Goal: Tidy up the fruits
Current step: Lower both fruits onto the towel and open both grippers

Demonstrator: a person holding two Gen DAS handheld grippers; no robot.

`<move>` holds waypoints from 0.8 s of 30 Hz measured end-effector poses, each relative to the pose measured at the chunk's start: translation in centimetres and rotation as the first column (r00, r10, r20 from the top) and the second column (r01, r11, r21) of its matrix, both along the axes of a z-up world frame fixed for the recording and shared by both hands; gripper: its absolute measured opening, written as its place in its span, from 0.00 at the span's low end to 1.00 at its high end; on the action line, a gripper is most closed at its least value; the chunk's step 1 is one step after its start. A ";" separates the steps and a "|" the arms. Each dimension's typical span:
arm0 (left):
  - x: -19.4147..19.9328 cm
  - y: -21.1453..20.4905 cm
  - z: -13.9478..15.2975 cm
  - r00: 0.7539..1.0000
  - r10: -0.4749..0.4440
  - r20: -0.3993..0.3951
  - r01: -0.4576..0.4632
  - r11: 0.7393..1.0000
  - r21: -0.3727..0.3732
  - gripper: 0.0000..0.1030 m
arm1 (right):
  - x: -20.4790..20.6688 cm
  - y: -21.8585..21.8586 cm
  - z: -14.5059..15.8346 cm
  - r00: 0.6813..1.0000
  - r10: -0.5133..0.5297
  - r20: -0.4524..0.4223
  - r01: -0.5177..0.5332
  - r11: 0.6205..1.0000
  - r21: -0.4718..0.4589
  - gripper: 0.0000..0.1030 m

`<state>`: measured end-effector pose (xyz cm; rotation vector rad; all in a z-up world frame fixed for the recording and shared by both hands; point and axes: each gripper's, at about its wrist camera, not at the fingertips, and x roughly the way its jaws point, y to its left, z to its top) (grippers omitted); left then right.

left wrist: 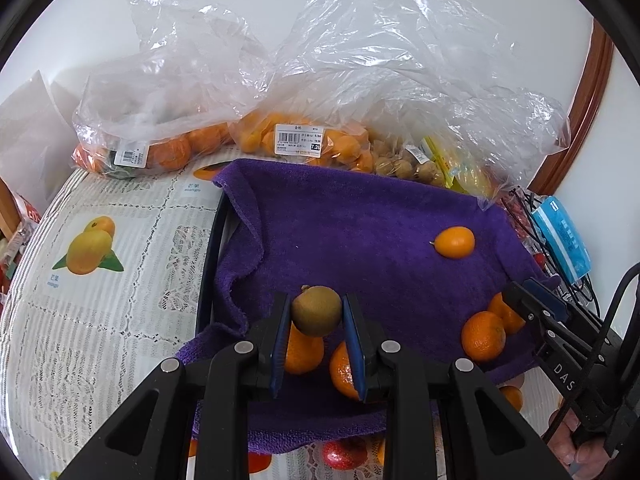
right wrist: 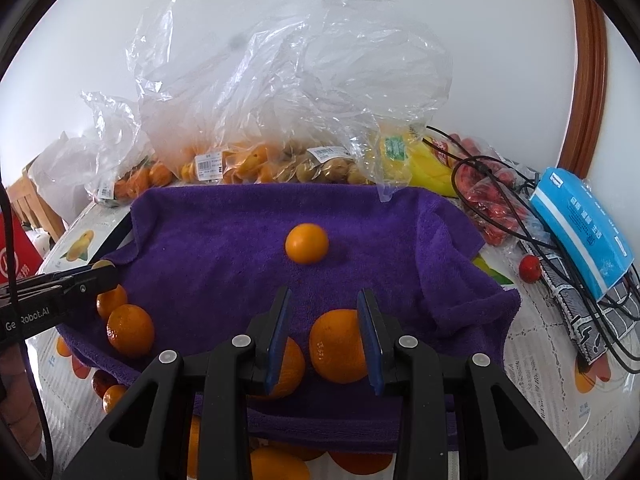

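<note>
- The left gripper [left wrist: 316,316] has its blue pads clamped on a small brownish-green round fruit [left wrist: 316,311], held just above the purple towel [left wrist: 360,220].
- Below that fruit, two mandarins lie on the towel: one [left wrist: 302,354] under the left finger, the other [left wrist: 344,370] partly hidden behind the right finger.
- The right gripper [right wrist: 326,332] shows a visible gap between its pads, yet nothing is pinched there and the fingers are as near together as they get; I take it as closed and empty.
- A large mandarin [right wrist: 338,346] sits on the towel under that gripper, close against the inner face of its right finger; whether they touch I cannot tell. Another orange one [right wrist: 290,368] lies behind the left finger.
- A lone small orange fruit [right wrist: 307,243] rests near the middle of the towel, well apart from the rest.
- Two more mandarins [right wrist: 130,330] lie at the towel's left edge in the right wrist view, beside the tip of the other gripper.
- Behind the towel, clear plastic bags [left wrist: 360,80] stand against the wall, holding orange fruit and small brown fruit, with price labels stuck on.
- To the right are a blue packet [right wrist: 584,220], black cables [right wrist: 500,184] and a bag of red fruit [right wrist: 492,204].
- The tablecloth [left wrist: 120,240] carries printed mango pictures.
</note>
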<state>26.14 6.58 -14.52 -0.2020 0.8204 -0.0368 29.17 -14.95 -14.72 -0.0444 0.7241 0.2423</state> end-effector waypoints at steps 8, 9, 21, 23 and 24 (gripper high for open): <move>-0.1 -0.9 -0.2 0.999 -0.031 0.009 0.031 1.000 -0.002 0.24 | -0.2 -0.2 0.4 1.000 -0.008 0.006 0.008 1.000 0.006 0.33; -0.2 -1.1 -0.3 0.999 -0.035 0.012 0.035 0.999 -0.002 0.24 | -0.2 -0.3 0.4 1.000 -0.011 0.006 0.011 1.000 0.005 0.33; -0.3 -1.9 -0.5 0.998 -0.058 0.030 0.057 0.998 0.033 0.24 | -0.3 -0.4 0.6 1.000 -0.019 0.009 0.019 1.000 0.006 0.33; -0.3 -2.0 -0.5 0.998 -0.054 0.032 0.053 0.998 0.038 0.24 | -0.3 -0.4 0.5 1.000 -0.017 0.006 0.017 1.000 0.004 0.34; -0.3 -2.1 -0.5 0.998 -0.053 0.033 0.052 0.998 0.041 0.24 | -0.3 -0.3 0.4 1.000 -0.015 0.003 0.015 1.000 0.001 0.34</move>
